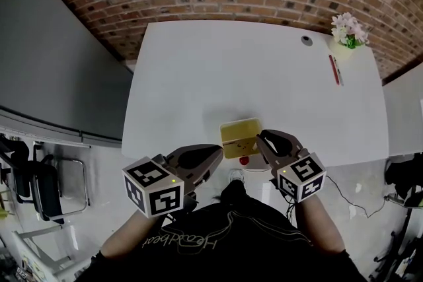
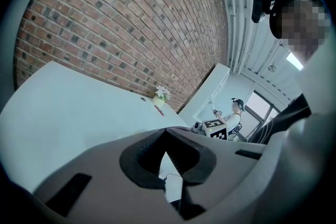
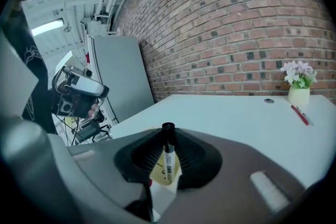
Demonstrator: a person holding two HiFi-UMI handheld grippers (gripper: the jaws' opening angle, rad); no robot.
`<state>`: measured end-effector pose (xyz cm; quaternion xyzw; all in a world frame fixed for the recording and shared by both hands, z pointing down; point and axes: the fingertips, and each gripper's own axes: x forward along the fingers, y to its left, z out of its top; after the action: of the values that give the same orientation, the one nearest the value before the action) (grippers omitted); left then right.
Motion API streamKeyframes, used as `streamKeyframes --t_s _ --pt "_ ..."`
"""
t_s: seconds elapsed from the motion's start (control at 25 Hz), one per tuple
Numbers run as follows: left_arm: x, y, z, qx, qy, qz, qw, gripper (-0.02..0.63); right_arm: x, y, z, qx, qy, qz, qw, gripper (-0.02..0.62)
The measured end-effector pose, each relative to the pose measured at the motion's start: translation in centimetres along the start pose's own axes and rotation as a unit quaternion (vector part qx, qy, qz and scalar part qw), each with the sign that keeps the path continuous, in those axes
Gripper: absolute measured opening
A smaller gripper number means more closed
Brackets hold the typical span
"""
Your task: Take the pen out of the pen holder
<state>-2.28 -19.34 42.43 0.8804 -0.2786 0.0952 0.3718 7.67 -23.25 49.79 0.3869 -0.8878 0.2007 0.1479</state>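
Observation:
The yellow pen holder (image 1: 240, 134) stands at the near edge of the white table (image 1: 251, 76). My right gripper (image 1: 260, 137) sits against its right side. In the right gripper view this gripper (image 3: 168, 134) is shut on a pen (image 3: 168, 157) with a black cap and a light, printed barrel. The pen stands upright, with its lower end over the yellow pen holder (image 3: 159, 172). My left gripper (image 1: 215, 150) hovers just left of the holder. Its jaw tips (image 2: 167, 130) meet with nothing between them.
A red pen (image 1: 335, 69) lies at the table's far right beside a small vase of flowers (image 1: 347, 34). A small grey disc (image 1: 307, 40) sits near them. A brick wall runs behind the table. Another person (image 2: 234, 112) stands in the distance.

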Motion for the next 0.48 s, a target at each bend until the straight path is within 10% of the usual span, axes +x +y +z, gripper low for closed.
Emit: streamKeyframes --t_s 0.48 --pt "-2.0 -1.0 -0.5 0.009 -0.003 0.008 0.9999 0.002 -1.6 2.3 3.5 -0.037 -0.051 0.013 0.998 0.071"
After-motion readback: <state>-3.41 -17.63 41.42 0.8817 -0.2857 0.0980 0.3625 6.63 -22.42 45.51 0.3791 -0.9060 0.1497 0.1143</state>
